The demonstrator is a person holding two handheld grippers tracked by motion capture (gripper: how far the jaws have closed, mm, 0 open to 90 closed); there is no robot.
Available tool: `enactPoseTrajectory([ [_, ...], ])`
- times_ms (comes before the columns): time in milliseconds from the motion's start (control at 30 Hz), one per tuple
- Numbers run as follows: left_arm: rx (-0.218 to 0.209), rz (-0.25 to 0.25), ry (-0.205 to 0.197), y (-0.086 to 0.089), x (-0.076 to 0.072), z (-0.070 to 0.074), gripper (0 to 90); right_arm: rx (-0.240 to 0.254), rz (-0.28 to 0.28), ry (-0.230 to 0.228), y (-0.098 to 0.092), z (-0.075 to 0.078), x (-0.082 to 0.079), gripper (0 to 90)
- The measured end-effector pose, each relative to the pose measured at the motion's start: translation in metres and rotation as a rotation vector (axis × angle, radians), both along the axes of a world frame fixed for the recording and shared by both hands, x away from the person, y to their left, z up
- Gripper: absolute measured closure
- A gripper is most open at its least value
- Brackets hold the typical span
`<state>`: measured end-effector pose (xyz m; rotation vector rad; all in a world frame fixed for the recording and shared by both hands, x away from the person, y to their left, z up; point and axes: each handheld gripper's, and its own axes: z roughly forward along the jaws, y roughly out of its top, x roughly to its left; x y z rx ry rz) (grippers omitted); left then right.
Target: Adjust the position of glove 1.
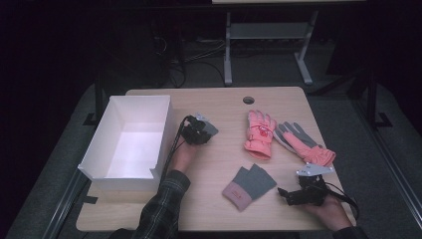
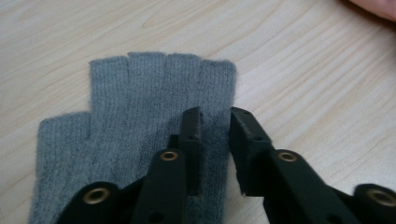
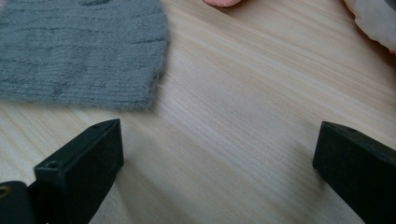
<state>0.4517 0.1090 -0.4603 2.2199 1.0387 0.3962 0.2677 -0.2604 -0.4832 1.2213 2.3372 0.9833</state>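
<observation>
L gripper (image 2: 215,114): jaws nearly together, narrow gap left, nothing clamped. Grey fingerless glove (image 2: 154,107) lies flat on bench (image 2: 303,70) right under them, finger stubs pointing away; its side edge runs thru the gap, one jaw over the knit, other over bare wood. R gripper (image 3: 215,135): jaws spread wide, released, bare bench betw. them; grey knit just beyond one jaw, not touching.

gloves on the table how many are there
4: a pink glove and a pink-and-grey glove at far right, a grey pink-cuffed glove by the right gripper, a grey glove under the left gripper's jaws.
</observation>
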Motion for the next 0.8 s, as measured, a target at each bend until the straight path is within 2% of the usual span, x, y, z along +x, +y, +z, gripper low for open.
enactPoseTrajectory([
  [67, -0.001, 0.004, -0.002, 0.0, 0.0, 0.0, 84.8, 0.0, 0.0, 0.0, 0.0, 0.0, 0.0, 1.1],
  [200, 0.012, -0.001, -0.01, -0.002, -0.001, 0.002, 87.4, 0.0, 0.0, 0.0, 0.0, 0.0, 0.0, 1.1],
  [267, -0.003, -0.007, 0.0, -0.003, -0.002, 0.004, 87.7, 0.0, 0.0, 0.0, 0.0, 0.0, 0.0, 1.1],
  [400, -0.038, -0.041, 0.005, -0.012, -0.011, 0.012, 87.7, 0.0, 0.0, 0.0, 0.0, 0.0, 0.0, 1.1],
  [567, -0.052, -0.103, 0.029, -0.029, -0.02, 0.012, 87.5, 0.0, 0.0, 0.0, 0.0, 0.0, 0.0, 1.1],
  [667, -0.061, -0.124, 0.036, -0.035, -0.023, 0.008, 85.9, 0.0, 0.0, 0.001, 0.0, 0.0, 0.0, 1.1],
  [700, -0.052, -0.135, 0.038, -0.035, -0.022, 0.008, 84.0, 0.0, -0.001, 0.001, 0.0, 0.0, 0.0, 1.1],
  [767, -0.069, -0.12, 0.037, -0.034, -0.022, 0.008, 76.5, 0.0, -0.002, 0.002, 0.0, 0.0, 0.0, 1.1],
  [800, -0.06, -0.123, 0.034, -0.032, -0.021, 0.009, 74.3, 0.0, -0.001, 0.001, 0.0, 0.0, 0.0, 1.1],
])
